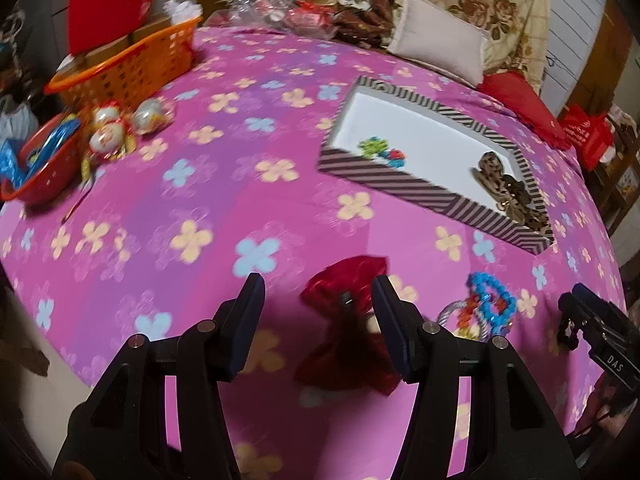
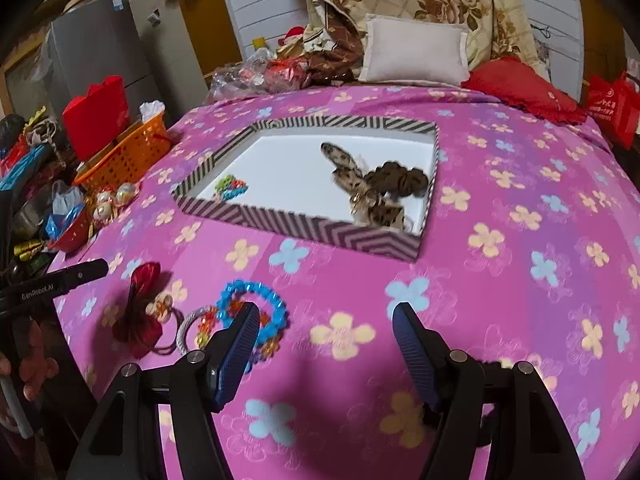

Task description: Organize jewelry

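Note:
A striped box (image 1: 384, 178) (image 2: 280, 224) with a white inside lies on the pink flowered bedspread. In it are a small green and blue beaded piece (image 1: 380, 151) (image 2: 231, 187) and a leopard-print hair bow (image 1: 502, 184) (image 2: 376, 188). A red bow hair tie (image 1: 348, 320) (image 2: 140, 308), a blue beaded bracelet (image 1: 492, 300) (image 2: 256, 312) and a grey hair band (image 2: 192, 328) lie on the bedspread. My left gripper (image 1: 318, 292) is open, just above the red bow. My right gripper (image 2: 324, 320) is open and empty, its left finger over the bracelet.
An orange basket (image 1: 132, 64) (image 2: 128, 152) with a red box stands at the far left. A red bowl (image 1: 40, 160) and wrapped balls (image 1: 108, 132) lie beside it. Pillows (image 1: 440, 48) (image 2: 416, 52) and a red cushion (image 2: 524, 88) sit at the back.

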